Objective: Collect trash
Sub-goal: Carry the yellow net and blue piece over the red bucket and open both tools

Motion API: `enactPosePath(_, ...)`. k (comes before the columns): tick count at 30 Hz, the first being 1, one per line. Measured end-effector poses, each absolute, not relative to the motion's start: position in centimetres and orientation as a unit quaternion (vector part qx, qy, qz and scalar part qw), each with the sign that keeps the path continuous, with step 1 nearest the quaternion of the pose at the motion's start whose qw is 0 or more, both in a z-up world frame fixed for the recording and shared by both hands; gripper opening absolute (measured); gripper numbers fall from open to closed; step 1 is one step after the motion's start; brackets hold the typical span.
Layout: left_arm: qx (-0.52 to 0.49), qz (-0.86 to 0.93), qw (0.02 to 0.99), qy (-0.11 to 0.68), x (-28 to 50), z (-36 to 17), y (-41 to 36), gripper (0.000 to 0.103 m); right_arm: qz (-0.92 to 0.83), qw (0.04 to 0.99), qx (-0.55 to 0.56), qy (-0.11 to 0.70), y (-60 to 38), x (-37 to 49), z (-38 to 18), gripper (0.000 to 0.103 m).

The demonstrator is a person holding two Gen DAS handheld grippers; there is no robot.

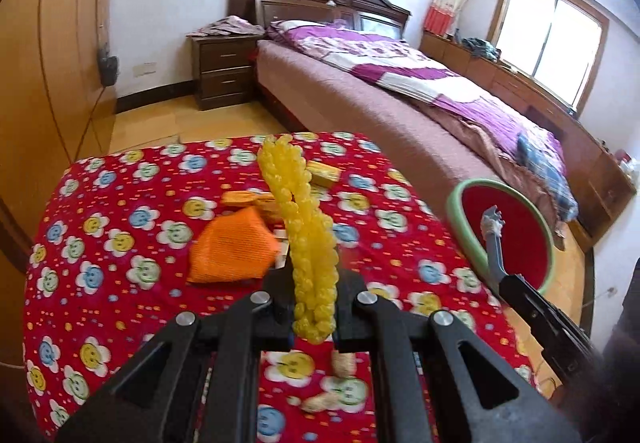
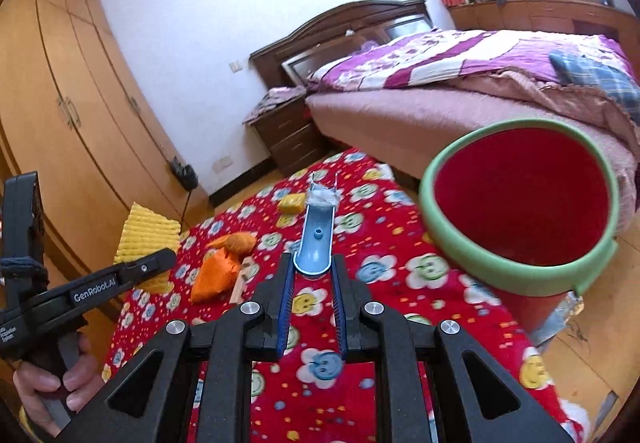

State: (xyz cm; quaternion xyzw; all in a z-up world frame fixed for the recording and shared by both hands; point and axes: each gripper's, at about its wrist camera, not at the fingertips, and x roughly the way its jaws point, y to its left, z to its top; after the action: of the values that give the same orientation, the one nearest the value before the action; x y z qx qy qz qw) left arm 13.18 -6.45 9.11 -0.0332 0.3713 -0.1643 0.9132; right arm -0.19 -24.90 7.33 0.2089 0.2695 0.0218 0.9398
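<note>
Yellow foam netting [image 1: 308,227] (light, squashy) is being clamped at its end by the left gripper [image 1: 314,283], a stiff blue tube [image 2: 316,239] by the right gripper [image 2: 314,275].

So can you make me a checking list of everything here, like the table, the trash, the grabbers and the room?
Surface: red flowered cloth covering the table.
Job's things: yellow bumpy sheet and blue scoop-like piece both held; red bin with green rim beside the table.
Clutter: orange mesh pouch, yellow packets, crumbs.
Grippers: left hand-held gripper shut on the sheet; right hand-held gripper shut on the blue piece.
Cables: a cord by the wardrobe.
Surroundings: bed, nightstand, window.
</note>
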Motion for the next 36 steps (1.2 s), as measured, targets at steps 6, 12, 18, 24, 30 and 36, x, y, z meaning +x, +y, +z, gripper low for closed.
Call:
enactPosePath(6, -0.019, -0.198, 0.907, 0.371, 12.3, 9.6, -9.8, 0.011, -0.001, 0.943, 0.22, 0.25, -27.1, -1.8, 7.9, 0.018)
enactPosePath(12, -0.004, -0.226, 0.903, 0.366, 12.0, 10.0, -12.8, 0.011, -0.026, 0.945, 0.228, 0.235, -29.4, -3.1, 8.3, 0.018)
enactPosePath(18, 0.011, -0.251, 0.897, 0.364, 12.0, 10.0, -15.9, 0.011, -0.059, 0.944, 0.234, 0.224, -32.0, -4.1, 8.3, 0.018)
enactPosePath(24, 0.032, -0.277, 0.885, 0.372, 12.1, 9.0, -19.8, 0.011, -0.091, 0.94, 0.242, 0.222, -34.5, -4.7, 7.6, 0.018)
enactPosePath(30, 0.059, -0.302, 0.872, 0.381, 12.6, 7.9, -24.2, 0.011, -0.128, 0.935, 0.238, 0.231, -37.3, -4.9, 6.6, 0.018)
enactPosePath(36, 0.075, -0.32, 0.861, 0.387, 13.4, 6.6, -27.7, 0.011, -0.156, 0.927, 0.234, 0.247, -39.6, -4.4, 5.2, 0.018)
